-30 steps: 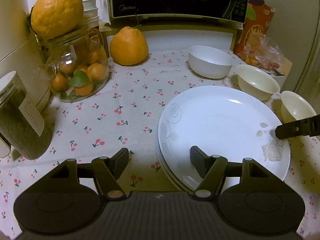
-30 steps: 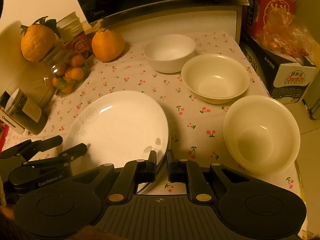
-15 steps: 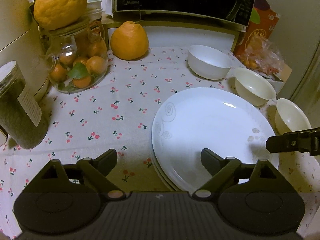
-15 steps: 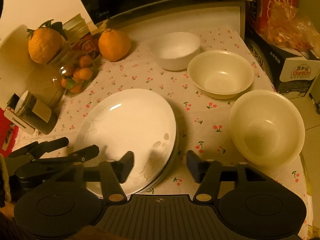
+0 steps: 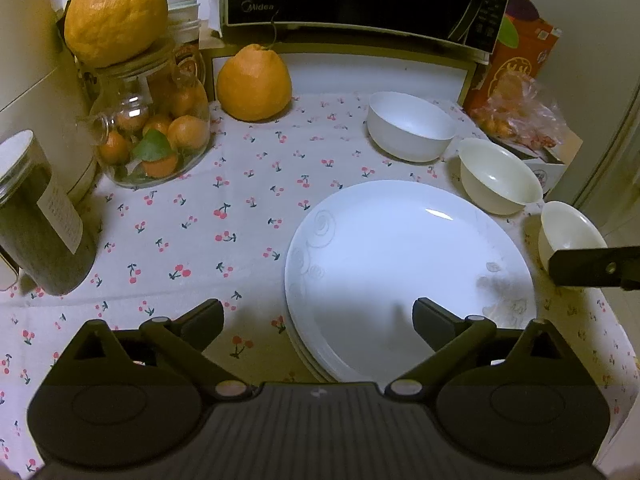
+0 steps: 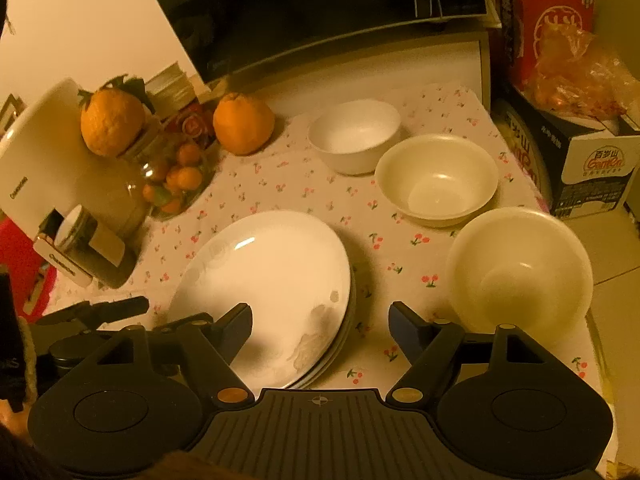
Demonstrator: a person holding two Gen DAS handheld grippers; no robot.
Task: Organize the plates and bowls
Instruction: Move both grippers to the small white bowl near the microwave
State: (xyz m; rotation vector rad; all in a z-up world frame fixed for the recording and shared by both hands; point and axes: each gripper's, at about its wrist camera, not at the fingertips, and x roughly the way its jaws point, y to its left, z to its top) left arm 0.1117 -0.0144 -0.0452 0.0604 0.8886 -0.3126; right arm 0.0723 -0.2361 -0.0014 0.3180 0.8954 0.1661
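With the plate stack [image 6: 264,280] squared at the tabletop's near centre, both the left gripper [image 5: 318,314] and right gripper [image 6: 320,320] hung wide open and empty, apparently freed for the 3 bowls [image 6: 438,178] lined along its right.

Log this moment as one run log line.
left tongs: open, empty | right tongs: open, empty | plate stack: on tablecloth | three bowls: separate, unstacked

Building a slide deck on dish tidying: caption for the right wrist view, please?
Open right gripper above stacked plates, three bowls lined up on the cherry-print tablecloth.
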